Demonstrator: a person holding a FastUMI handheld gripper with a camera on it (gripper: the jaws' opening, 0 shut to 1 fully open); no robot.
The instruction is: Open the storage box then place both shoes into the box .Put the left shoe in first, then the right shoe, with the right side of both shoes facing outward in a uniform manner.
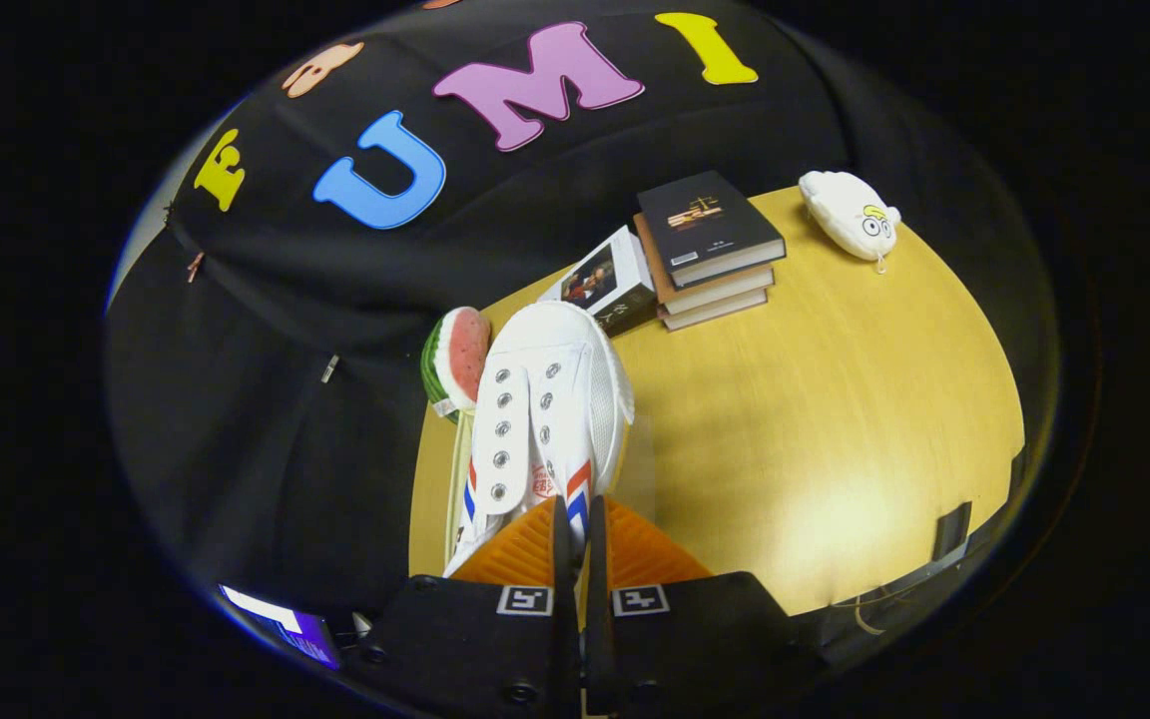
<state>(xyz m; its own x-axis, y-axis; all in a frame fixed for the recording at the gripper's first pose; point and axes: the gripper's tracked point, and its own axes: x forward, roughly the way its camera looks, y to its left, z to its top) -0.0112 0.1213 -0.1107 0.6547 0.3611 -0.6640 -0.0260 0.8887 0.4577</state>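
Gripper (575, 519) lifts a white shoe (550, 399) above a yellow table (835, 419), its orange fingers (525, 549) drawn nearly together on the shoe's heel end.

The shoe, with metal eyelets and red and blue stripes, points away from the fingers, toe toward a watermelon-slice toy (457, 358) and a boxed book (607, 282). Beyond them sits a stack of books (710, 250), and farther along the table a white plush pouch (850, 215) with cartoon eyes.
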